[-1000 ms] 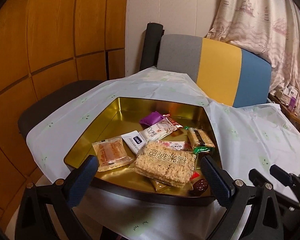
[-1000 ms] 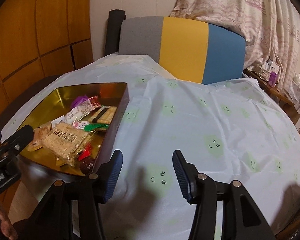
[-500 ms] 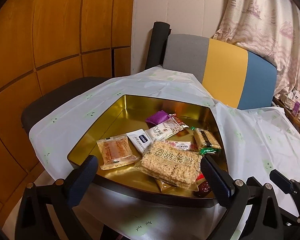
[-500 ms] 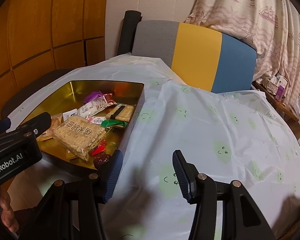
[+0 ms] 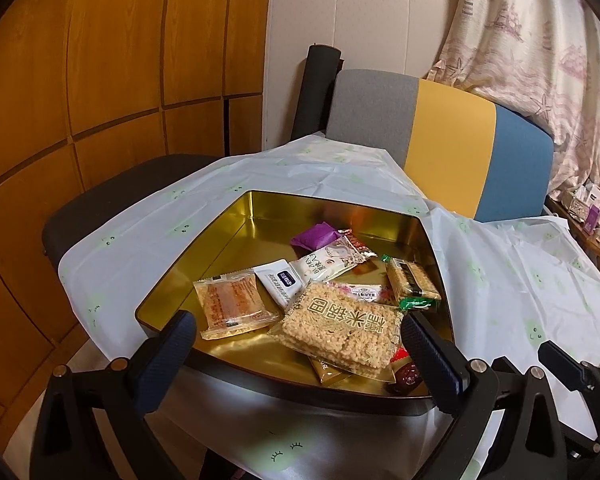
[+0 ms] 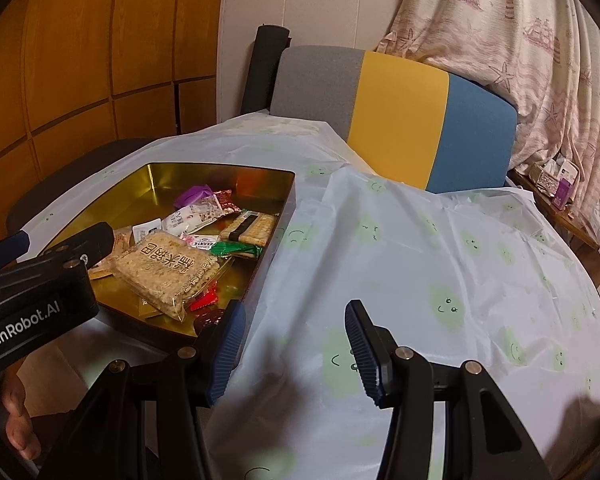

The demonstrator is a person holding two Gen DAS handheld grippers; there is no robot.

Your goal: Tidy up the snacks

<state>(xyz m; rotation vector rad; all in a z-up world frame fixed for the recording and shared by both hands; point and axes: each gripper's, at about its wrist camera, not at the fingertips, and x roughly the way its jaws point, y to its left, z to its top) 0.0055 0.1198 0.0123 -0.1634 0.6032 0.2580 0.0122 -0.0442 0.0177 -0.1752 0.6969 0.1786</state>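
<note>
Gold tin (image 5: 236,236) sits on the desk (image 6: 440,248) with all the snacks inside: the big rice cake pack (image 5: 340,328), a purple sweet (image 5: 314,236) and more. Since a second ago both cameras have pulled back and up a little, so the tin looks further off. The left hand-held gripper (image 5: 296,344) is spread wide and holds nothing. The right hand-held gripper (image 6: 292,340) is spread too, over bare cloth. No snack lies outside the tin.

The rice cracker pack (image 5: 342,326) hides most of a gold sachet (image 5: 332,370) — its print unreadable.
</note>
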